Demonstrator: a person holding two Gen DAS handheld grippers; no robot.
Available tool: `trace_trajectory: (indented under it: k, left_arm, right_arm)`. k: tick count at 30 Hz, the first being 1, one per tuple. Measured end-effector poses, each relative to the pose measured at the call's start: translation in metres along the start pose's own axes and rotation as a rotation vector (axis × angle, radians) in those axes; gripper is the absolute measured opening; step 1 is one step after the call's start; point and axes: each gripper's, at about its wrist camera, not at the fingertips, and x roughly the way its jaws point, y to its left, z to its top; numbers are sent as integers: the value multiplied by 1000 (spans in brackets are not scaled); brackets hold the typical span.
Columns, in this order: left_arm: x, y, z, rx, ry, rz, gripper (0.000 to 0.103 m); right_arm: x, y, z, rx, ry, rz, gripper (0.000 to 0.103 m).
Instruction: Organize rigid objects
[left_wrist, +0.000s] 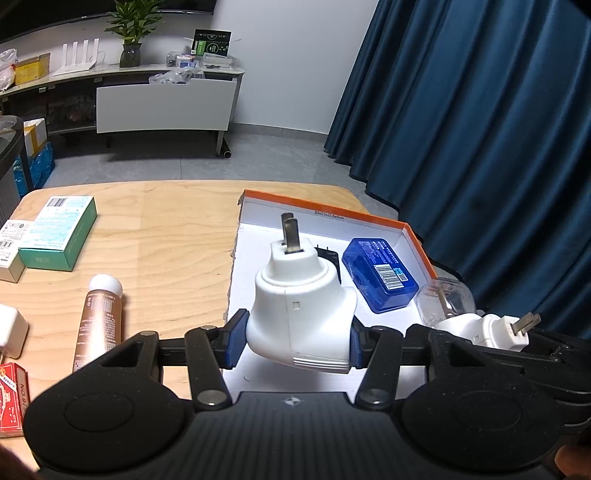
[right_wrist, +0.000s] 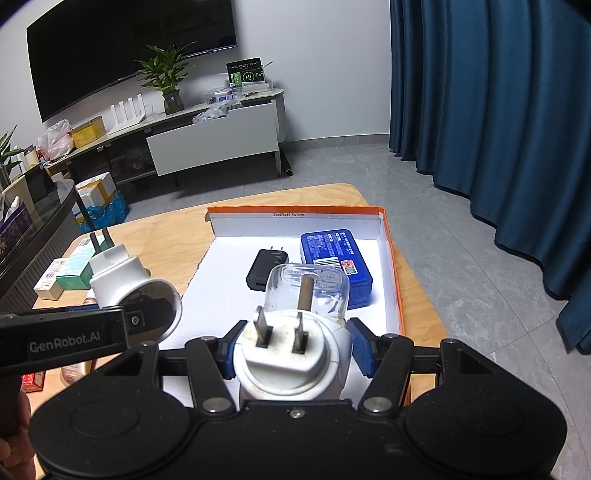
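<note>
Left gripper (left_wrist: 295, 341) clamped on white plug-in heater (left_wrist: 301, 310), held over near part of orange-rimmed tray (left_wrist: 417, 240). Right gripper (right_wrist: 295, 352) clamped on second plug-in unit with clear bottle (right_wrist: 291, 343), above tray's near right. Already in tray: blue case (left_wrist: 380, 278), black charger (right_wrist: 266, 273). Still left on table (left_wrist: 166, 229): green box (left_wrist: 59, 230), brown bottle (left_wrist: 99, 325), others. Judged roughly half done.

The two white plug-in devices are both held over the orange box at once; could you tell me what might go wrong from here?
1. The left gripper and right gripper hang close together, so they may knock on lowering.
2. The right plug-in's clear bottle hangs just above the blue case and black charger; it could land on them.
3. The left plug-in is round and smooth, so it might slip.
</note>
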Motion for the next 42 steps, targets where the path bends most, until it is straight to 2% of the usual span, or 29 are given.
trace_trajectory:
  k: [33, 35, 36, 42]
  left_arm:
    - [20, 4, 0, -2, 50, -5, 53]
    - [22, 4, 1, 2, 50, -5, 51]
    - [23, 4, 1, 4, 50, -12, 45]
    - [31, 1, -1, 22, 44, -45, 46]
  right_arm:
    - [21, 3, 1, -22, 29, -20, 69]
    - [23, 2, 1, -18, 29, -28, 69]
    - [24, 1, 2, -16, 28, -31, 69]
    - [31, -3, 4, -2, 30, -60, 71]
